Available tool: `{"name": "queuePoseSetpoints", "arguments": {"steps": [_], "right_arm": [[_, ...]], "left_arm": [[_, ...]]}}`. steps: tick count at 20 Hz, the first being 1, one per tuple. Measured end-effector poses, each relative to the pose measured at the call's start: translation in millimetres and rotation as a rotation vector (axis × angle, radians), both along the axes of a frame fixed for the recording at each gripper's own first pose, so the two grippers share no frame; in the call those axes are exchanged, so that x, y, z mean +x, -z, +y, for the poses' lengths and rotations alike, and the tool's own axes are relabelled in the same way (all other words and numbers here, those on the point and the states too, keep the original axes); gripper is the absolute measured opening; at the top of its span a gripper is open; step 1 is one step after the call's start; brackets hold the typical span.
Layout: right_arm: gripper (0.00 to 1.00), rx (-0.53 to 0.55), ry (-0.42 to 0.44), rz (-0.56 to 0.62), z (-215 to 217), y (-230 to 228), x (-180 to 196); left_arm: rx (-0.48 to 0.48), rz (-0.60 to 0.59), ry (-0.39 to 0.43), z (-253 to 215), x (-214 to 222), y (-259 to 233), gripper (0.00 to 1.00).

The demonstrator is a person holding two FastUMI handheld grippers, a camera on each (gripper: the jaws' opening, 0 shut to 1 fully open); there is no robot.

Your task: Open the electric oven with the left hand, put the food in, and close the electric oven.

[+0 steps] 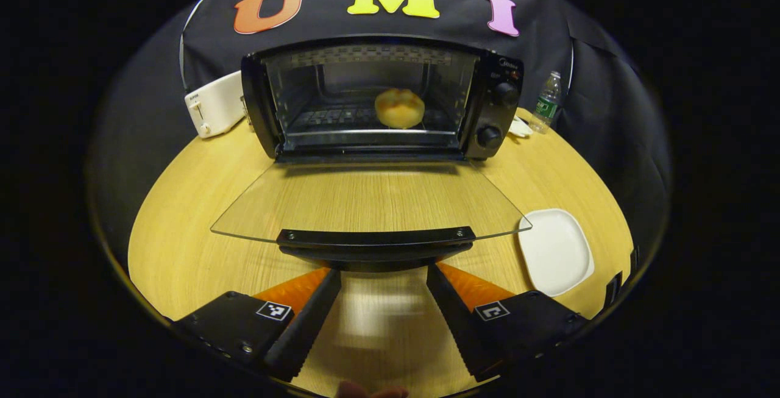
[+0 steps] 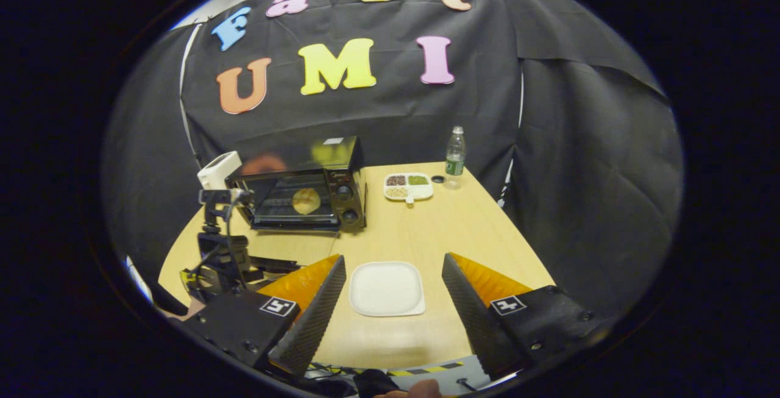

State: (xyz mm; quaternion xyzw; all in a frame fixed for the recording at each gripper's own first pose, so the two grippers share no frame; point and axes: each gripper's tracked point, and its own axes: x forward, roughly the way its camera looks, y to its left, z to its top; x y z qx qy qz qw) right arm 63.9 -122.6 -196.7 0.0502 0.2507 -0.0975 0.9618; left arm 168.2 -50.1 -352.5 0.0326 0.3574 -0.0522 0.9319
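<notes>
The black electric oven (image 1: 390, 99) stands at the back of the wooden table with its glass door (image 1: 372, 200) folded down flat. A round golden bun (image 1: 400, 108) lies on the rack inside. My left gripper (image 1: 382, 276) is open just below the door's black handle (image 1: 375, 241), its fingers spread and holding nothing. In the right gripper view the oven (image 2: 304, 194) sits at the far left with the bun (image 2: 306, 201) inside. My right gripper (image 2: 393, 276) is open above an empty white plate (image 2: 387, 288), and the left gripper's rig (image 2: 222, 252) shows at the left.
A white toaster (image 1: 214, 104) stands left of the oven and a water bottle (image 1: 546, 102) to its right. The white plate (image 1: 556, 250) lies right of the door. A divided dish of grains (image 2: 408, 186) and a bottle cap (image 2: 437, 178) rest at the table's back.
</notes>
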Motion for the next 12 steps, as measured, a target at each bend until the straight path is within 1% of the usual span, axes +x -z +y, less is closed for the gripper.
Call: {"name": "queuePoseSetpoints", "arguments": {"steps": [2,4,7,10,12], "right_arm": [[0.98,0.020,0.022,-0.022,-4.5,-7.0,4.9],[0.97,0.026,0.026,-0.049,-4.0,-16.2,11.0],[0.97,0.007,-0.005,-0.097,-2.6,-33.0,22.8],[0.97,0.013,-0.022,-0.143,-1.4,-46.3,34.2],[0.97,0.031,-0.035,-0.173,4.3,-54.6,38.2]], "left_arm": [[-0.004,-0.087,0.022,-2.8,14.8,-39.8,0.94],[-0.006,-0.178,0.047,-8.0,35.9,-81.2,0.94],[-0.018,-0.317,0.070,-16.5,58.8,-147.1,0.94],[-0.045,-0.400,0.065,-11.9,61.1,-191.2,0.93],[-0.062,-0.439,0.064,-14.1,50.1,-221.1,0.93]]}}
